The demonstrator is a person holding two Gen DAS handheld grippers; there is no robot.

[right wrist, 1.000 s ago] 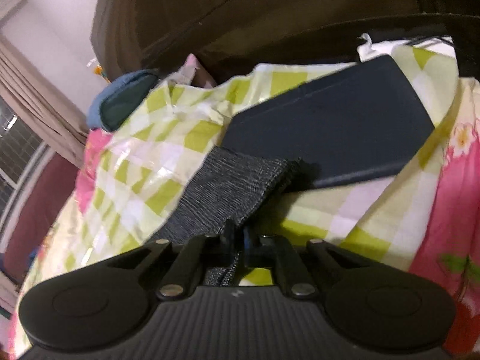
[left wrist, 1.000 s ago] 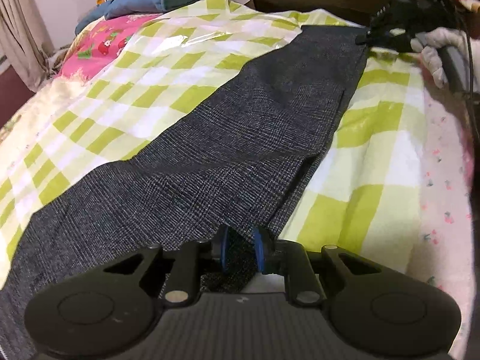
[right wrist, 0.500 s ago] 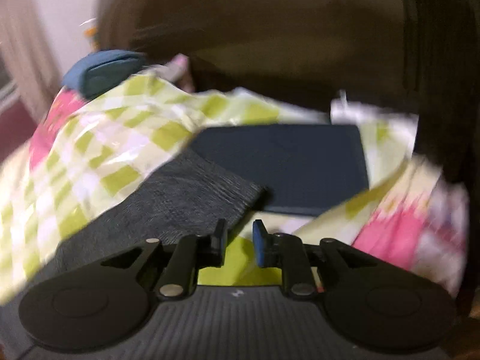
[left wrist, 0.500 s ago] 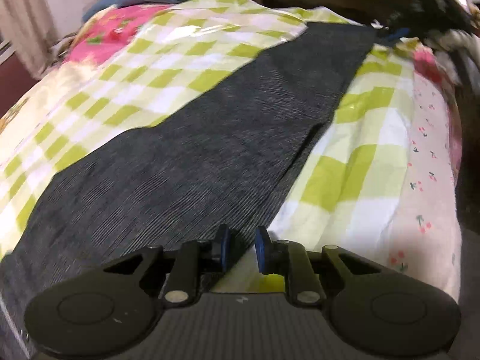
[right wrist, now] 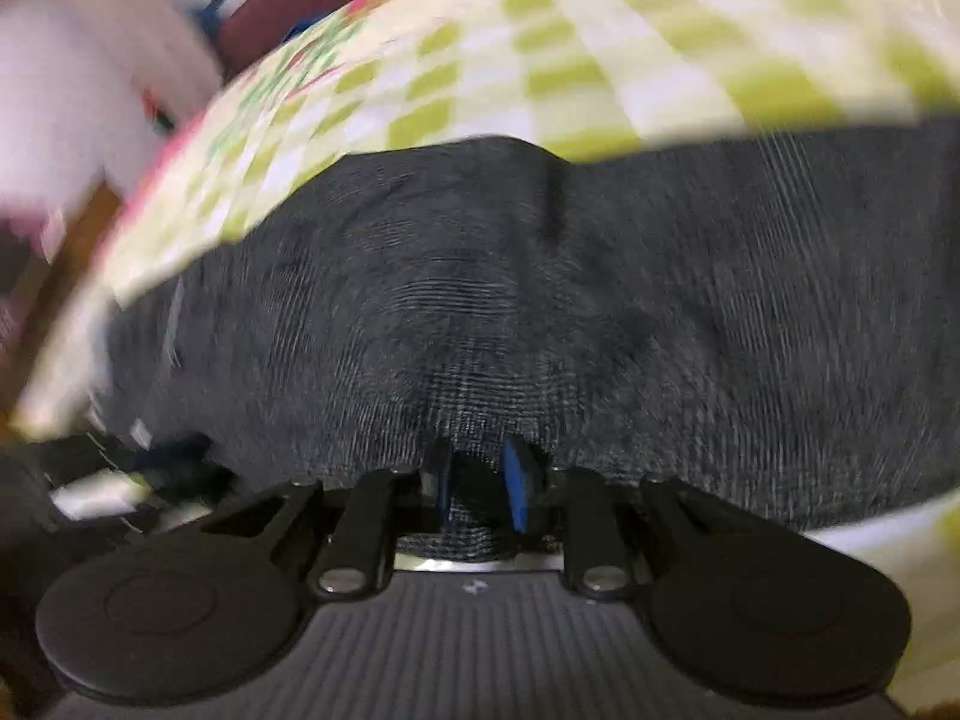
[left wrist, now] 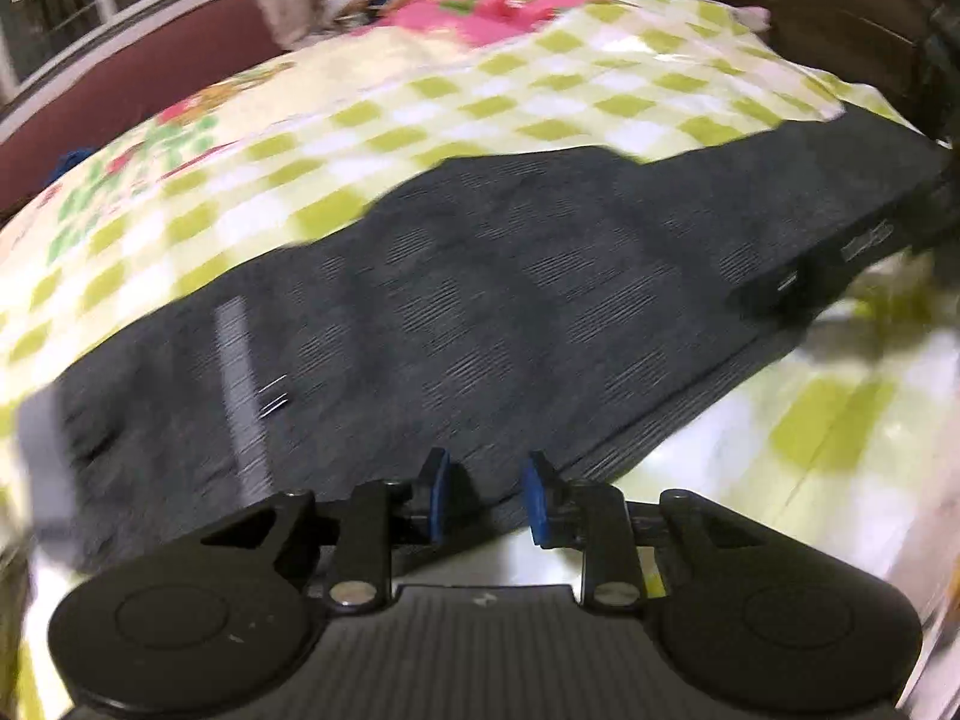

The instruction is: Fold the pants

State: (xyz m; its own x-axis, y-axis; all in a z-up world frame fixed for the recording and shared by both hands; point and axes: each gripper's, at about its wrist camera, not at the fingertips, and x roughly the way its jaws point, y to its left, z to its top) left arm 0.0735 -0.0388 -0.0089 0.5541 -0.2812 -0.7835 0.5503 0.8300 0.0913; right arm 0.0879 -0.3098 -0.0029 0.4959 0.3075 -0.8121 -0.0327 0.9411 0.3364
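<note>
Pants lie flat; left claw just parted, right claw released over fabric

**No legible writing**

Both wrist views are motion-blurred, and no word, brand, number or sign can be read. A small pale mark on each gripper body, at lower centre, is too small to make out.
</note>
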